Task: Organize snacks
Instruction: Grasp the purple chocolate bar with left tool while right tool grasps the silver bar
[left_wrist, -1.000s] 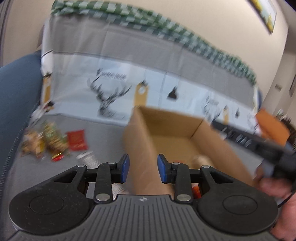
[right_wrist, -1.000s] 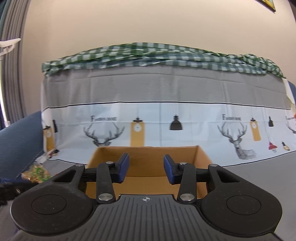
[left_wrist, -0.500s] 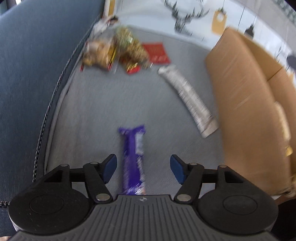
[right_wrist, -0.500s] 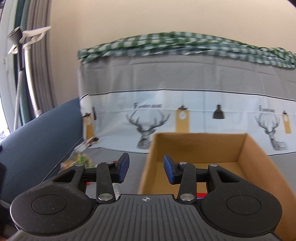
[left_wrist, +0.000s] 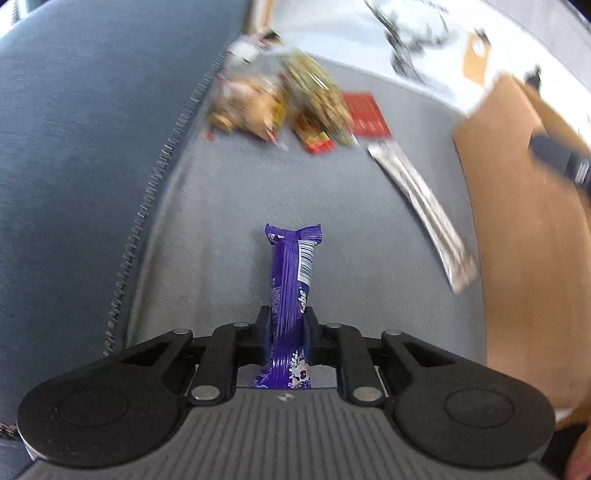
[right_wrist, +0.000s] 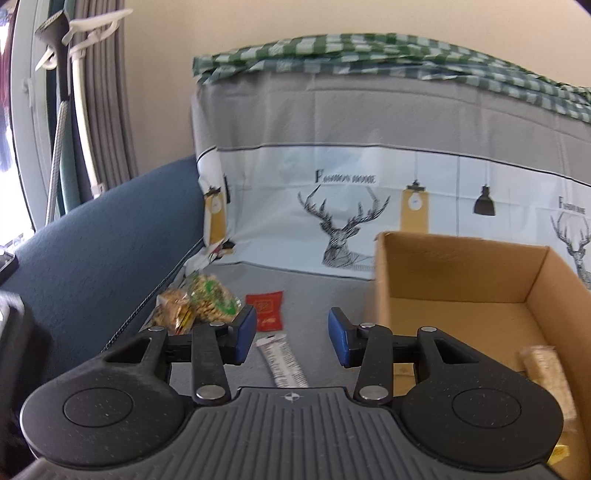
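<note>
A purple snack bar (left_wrist: 291, 266) lies lengthwise on the grey seat cover (left_wrist: 221, 221). My left gripper (left_wrist: 286, 317) points steeply down at it. Its jaws are closing, and the pads press on the bar's near half. Farther off lie a silver wrapped bar (left_wrist: 421, 206), a red packet (left_wrist: 365, 114) and two bags of nuts (left_wrist: 317, 99). My right gripper (right_wrist: 291, 332) stands open and empty, above the silver bar (right_wrist: 282, 362) and left of the open cardboard box (right_wrist: 461, 242). The red packet (right_wrist: 267, 308) and nut bags (right_wrist: 210, 295) sit beyond it.
The blue sofa arm (left_wrist: 74, 147) rises along the left. The box's side wall (left_wrist: 517, 221) stands close on the right, and a pale snack (right_wrist: 546, 369) lies inside it. A deer-print cloth (right_wrist: 343, 221) covers the backrest, with a green checked cloth (right_wrist: 369, 48) on top.
My left gripper swung down from the box to the seat, opened wide over the purple bar, then closed on it. My right gripper moved left, so the loose snacks came into view.
</note>
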